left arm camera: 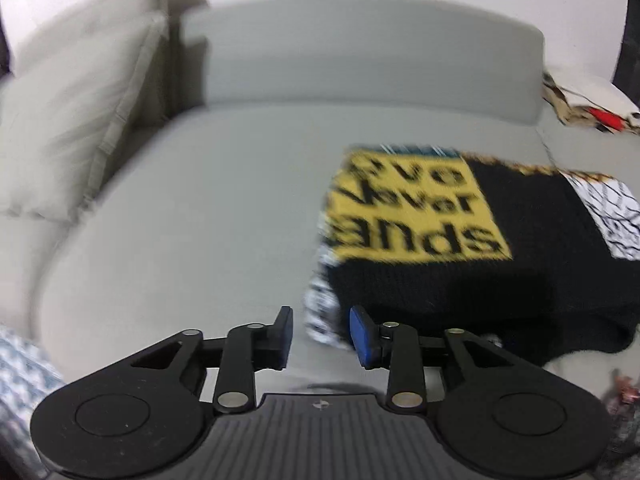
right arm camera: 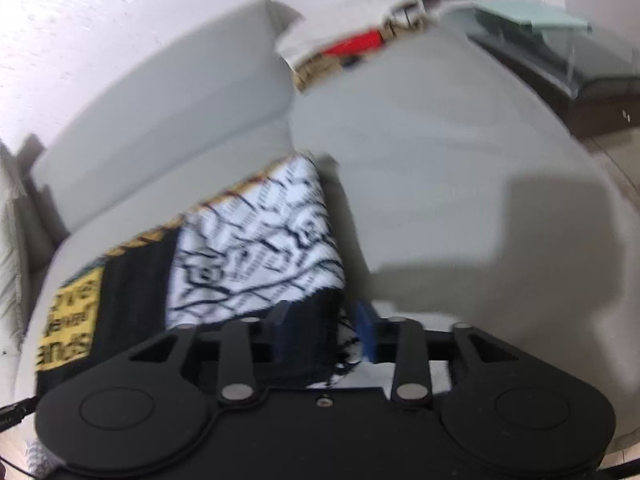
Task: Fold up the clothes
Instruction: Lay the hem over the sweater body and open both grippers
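A folded black knit garment [left arm camera: 500, 280] with a yellow lettered patch and a white line-patterned patch lies on the grey sofa seat [left arm camera: 180, 220]. My left gripper [left arm camera: 322, 336] is open just off the garment's near left corner. White patterned fabric shows behind the gap, and neither blue pad presses on it. In the right wrist view the garment [right arm camera: 256, 248] fills the lower left. My right gripper [right arm camera: 324, 332] is open around its near black edge. The cloth sits against the left finger, with loose threads and a gap before the right pad.
Pale cushions [left arm camera: 72, 120] lean at the sofa's left end, and the backrest [left arm camera: 360, 52] runs behind. Another patterned cloth with red [left arm camera: 592, 112] lies at the far right. A blue-white fabric [left arm camera: 20, 380] shows at the lower left. A glass-topped table [right arm camera: 540, 28] stands beyond the sofa.
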A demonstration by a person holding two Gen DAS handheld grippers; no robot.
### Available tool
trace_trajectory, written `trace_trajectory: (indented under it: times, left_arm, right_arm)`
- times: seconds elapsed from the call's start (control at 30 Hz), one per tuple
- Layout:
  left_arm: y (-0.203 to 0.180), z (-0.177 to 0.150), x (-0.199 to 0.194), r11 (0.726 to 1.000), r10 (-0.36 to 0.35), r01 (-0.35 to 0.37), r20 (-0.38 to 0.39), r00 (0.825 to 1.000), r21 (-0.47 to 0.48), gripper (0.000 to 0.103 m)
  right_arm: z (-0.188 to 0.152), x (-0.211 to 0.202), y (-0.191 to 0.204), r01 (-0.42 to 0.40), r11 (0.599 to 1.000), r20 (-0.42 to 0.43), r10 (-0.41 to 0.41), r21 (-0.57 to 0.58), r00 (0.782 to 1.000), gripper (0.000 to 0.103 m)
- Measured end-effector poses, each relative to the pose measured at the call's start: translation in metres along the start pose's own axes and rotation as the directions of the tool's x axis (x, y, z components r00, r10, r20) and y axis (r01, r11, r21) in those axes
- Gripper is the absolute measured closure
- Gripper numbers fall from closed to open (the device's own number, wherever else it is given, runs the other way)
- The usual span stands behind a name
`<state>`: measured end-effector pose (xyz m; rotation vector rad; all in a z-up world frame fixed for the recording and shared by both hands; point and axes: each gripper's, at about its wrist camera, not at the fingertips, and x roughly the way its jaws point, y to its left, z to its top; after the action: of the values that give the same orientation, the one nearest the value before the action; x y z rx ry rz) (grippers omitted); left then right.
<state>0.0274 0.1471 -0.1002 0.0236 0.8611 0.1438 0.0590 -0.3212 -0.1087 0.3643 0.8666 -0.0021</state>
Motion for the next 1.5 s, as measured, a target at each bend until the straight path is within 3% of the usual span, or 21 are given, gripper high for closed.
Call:
trace_trajectory:
  times: [0.1,0.2,0.27,0.4,0.47,0.57,0.67,0.8,0.93,1.03,1.13,1.2,1.3,1.5]
  left_arm:
    - [-0.005,0.006,-0.014,0.999,0.022,-0.024,0.068,0.997,0.021,0.070]
    - [-0.024,0.016,-0.004,0.997,0.017,-0.022,0.070,0.997,0.068,0.070]
    - [-0.037,0.024,0.009,0.994,0.012,-0.020,0.075,0.997,0.104,0.070]
    - [-0.066,0.042,0.037,0.988,-0.032,0.017,0.096,0.995,0.151,0.069]
    - [-0.071,0.045,0.057,0.988,0.038,-0.051,0.088,0.995,0.144,0.074]
    - [-0.063,0.043,0.090,0.991,0.092,-0.093,0.017,0.996,0.101,0.077]
    - [-0.055,0.032,0.107,0.995,0.072,-0.071,-0.017,0.997,0.077,0.078]
    - [-0.041,0.032,0.107,1.000,0.018,-0.018,-0.020,1.000,0.016,0.078]
    - [-0.040,0.042,0.081,0.998,0.001,-0.001,-0.008,1.000,0.060,0.076]
    - [-0.040,0.051,0.057,0.998,-0.025,0.022,0.068,0.997,0.054,0.064]
    - [-0.043,0.066,0.051,0.999,-0.043,0.040,0.122,0.992,0.028,0.064]
    - [-0.050,0.079,0.061,0.998,-0.055,0.055,0.127,0.990,0.005,0.065]
    - [-0.063,0.098,0.092,0.999,-0.037,0.037,0.121,0.992,0.003,0.065]
    - [-0.072,0.120,0.158,0.995,0.097,-0.100,0.091,0.991,0.023,0.065]
  right_arm:
    - [-0.002,-0.016,0.011,-0.015,0.999,0.051,0.018,-0.045,0.999,0.051]
    - [-0.002,-0.010,0.028,-0.028,0.996,0.066,0.034,-0.089,0.997,0.061]
    - [-0.003,0.004,0.042,-0.047,0.992,0.033,0.051,-0.119,0.998,0.074]
    - [-0.003,0.036,0.075,-0.144,0.972,-0.037,0.140,-0.184,0.990,0.074]
    - [-0.003,0.051,0.093,-0.177,0.961,-0.047,0.170,-0.211,0.984,0.074]
    - [-0.007,0.076,0.112,-0.152,0.955,-0.058,0.142,-0.254,0.988,0.074]
    - [-0.023,0.099,0.121,-0.095,0.943,-0.086,0.071,-0.320,0.994,0.075]
    - [-0.028,0.098,0.124,-0.082,0.921,-0.078,0.056,-0.381,0.995,0.076]
    - [-0.009,0.083,0.108,-0.151,0.947,-0.115,0.123,-0.282,0.986,0.075]
    - [0.012,0.062,0.087,-0.187,0.966,-0.036,0.183,-0.180,0.982,0.074]
    - [0.035,0.057,0.060,-0.146,0.988,0.077,0.150,-0.056,0.986,0.074]
    - [0.050,0.066,0.044,-0.109,0.993,0.120,0.104,0.040,0.987,0.075]
    - [0.067,0.087,0.030,-0.114,0.984,0.135,0.096,0.138,0.986,0.082]
    - [0.091,0.137,0.038,-0.053,0.994,0.152,0.038,0.100,0.988,0.082]
